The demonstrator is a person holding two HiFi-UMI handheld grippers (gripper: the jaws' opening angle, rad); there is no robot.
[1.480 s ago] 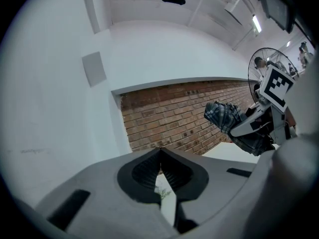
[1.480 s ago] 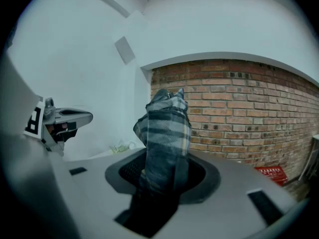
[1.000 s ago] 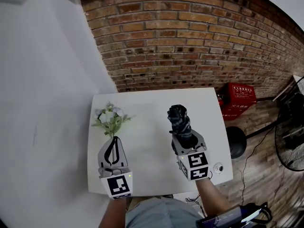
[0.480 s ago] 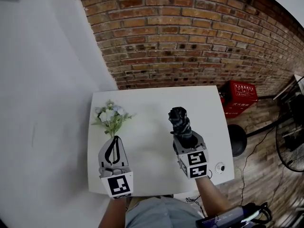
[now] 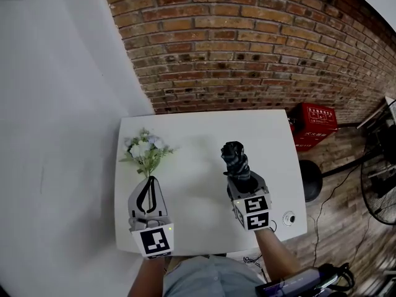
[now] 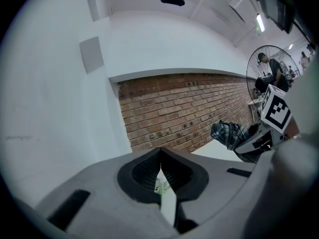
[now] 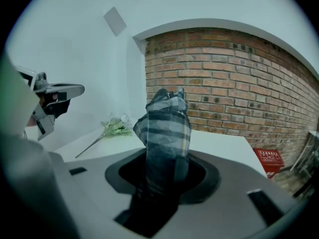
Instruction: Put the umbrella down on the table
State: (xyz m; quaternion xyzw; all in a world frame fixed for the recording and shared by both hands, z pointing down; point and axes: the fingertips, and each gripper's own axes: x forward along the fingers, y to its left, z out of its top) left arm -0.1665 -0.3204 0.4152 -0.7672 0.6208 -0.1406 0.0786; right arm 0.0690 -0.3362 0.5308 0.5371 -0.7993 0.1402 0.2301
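Note:
A folded dark plaid umbrella (image 5: 234,158) stands upright and tilted away over the right half of the white table (image 5: 198,135). My right gripper (image 5: 240,179) is shut on its lower end, and the fabric fills the space between the jaws in the right gripper view (image 7: 162,168). The umbrella (image 7: 163,128) is held above the tabletop. My left gripper (image 5: 148,181) hovers over the table's left front with its jaws shut and nothing between them (image 6: 160,156). From the left gripper view the umbrella (image 6: 227,133) shows at the right.
A small bunch of white flowers (image 5: 145,151) lies on the table's left side, its stem pointing at the left gripper. A small round object (image 5: 289,218) sits at the front right corner. A red box (image 5: 312,124), a black round base (image 5: 309,184) and a fan (image 5: 380,190) stand on the floor at the right.
My right gripper has sunk a little toward the table with the umbrella still in it. The left gripper has stayed where it was.

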